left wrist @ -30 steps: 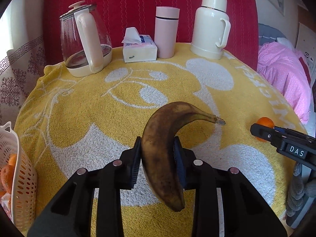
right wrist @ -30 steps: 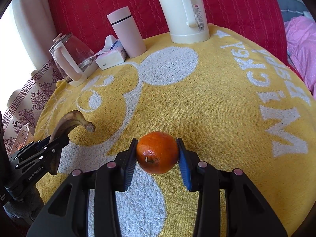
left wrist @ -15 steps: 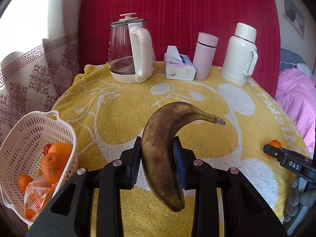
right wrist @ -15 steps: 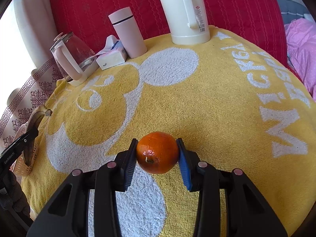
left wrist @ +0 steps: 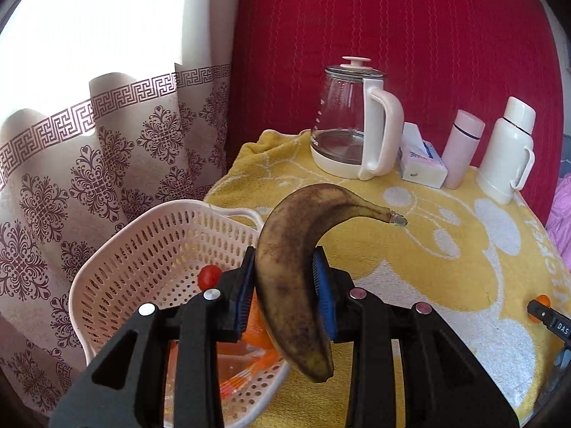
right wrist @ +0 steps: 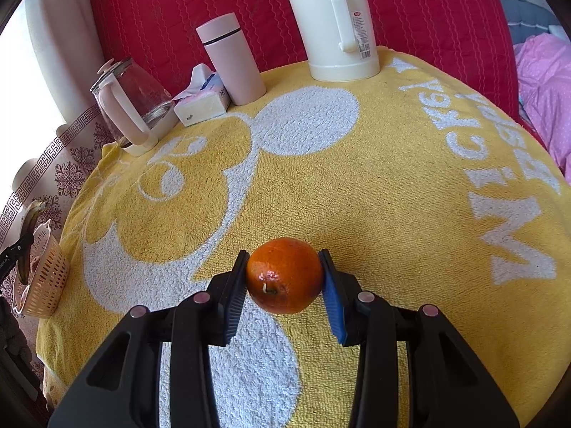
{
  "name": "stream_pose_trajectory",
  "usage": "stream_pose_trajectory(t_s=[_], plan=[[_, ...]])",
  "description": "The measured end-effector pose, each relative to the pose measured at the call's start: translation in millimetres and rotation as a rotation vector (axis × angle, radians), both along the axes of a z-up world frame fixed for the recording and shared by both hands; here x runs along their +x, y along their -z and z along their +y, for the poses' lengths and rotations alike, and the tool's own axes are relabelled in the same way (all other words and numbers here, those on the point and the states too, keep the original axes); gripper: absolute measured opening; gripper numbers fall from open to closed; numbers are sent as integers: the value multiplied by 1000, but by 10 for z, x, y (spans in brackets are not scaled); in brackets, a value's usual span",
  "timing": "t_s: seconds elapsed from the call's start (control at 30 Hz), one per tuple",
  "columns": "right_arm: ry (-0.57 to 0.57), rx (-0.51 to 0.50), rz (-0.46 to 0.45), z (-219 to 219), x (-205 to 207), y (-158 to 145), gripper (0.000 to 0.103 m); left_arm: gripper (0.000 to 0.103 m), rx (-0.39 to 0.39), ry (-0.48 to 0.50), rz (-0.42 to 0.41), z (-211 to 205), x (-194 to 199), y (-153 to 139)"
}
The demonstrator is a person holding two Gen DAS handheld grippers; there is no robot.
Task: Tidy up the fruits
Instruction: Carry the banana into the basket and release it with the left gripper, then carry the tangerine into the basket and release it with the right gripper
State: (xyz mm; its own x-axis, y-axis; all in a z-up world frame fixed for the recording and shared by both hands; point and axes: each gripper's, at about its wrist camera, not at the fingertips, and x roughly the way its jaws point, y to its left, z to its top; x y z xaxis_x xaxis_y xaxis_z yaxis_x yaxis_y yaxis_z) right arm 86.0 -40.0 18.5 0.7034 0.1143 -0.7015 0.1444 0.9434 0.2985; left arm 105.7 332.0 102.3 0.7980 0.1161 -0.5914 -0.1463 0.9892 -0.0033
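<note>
A brown, overripe banana (left wrist: 292, 271) is clamped upright in my left gripper (left wrist: 285, 281), which is shut on it and hangs over the near rim of a white perforated basket (left wrist: 142, 249). Oranges and a small red fruit (left wrist: 208, 275) lie in the basket, partly hidden by my fingers. My right gripper (right wrist: 285, 278) is shut on an orange (right wrist: 284, 275) just above the yellow towel (right wrist: 357, 185). In the right wrist view the basket (right wrist: 46, 278) and banana (right wrist: 30, 221) appear at the far left edge.
A glass kettle (left wrist: 351, 121), a tissue pack (left wrist: 421, 160), a pink tumbler (left wrist: 462, 148) and a white thermos (left wrist: 506, 149) stand along the table's back by the red backrest. A patterned curtain (left wrist: 89, 164) hangs left of the basket. Pink bedding (right wrist: 546, 85) lies at the right.
My left gripper has swung left with the banana, from over the middle of the towel to above the basket. The right gripper has stayed still, holding the orange.
</note>
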Motion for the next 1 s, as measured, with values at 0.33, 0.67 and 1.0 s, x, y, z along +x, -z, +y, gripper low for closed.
stream_pose_trajectory(t_s=[0.33, 0.67, 1.0], plan=[[-1, 0, 0, 1, -2, -1, 39, 32, 7, -134, 6, 491, -12, 20], [0, -1, -1, 5, -4, 0, 39, 55, 1, -206, -8, 673, -22, 17], [-2, -3, -13, 3, -18, -9, 39, 64, -16, -251, -27, 792, -56, -39]])
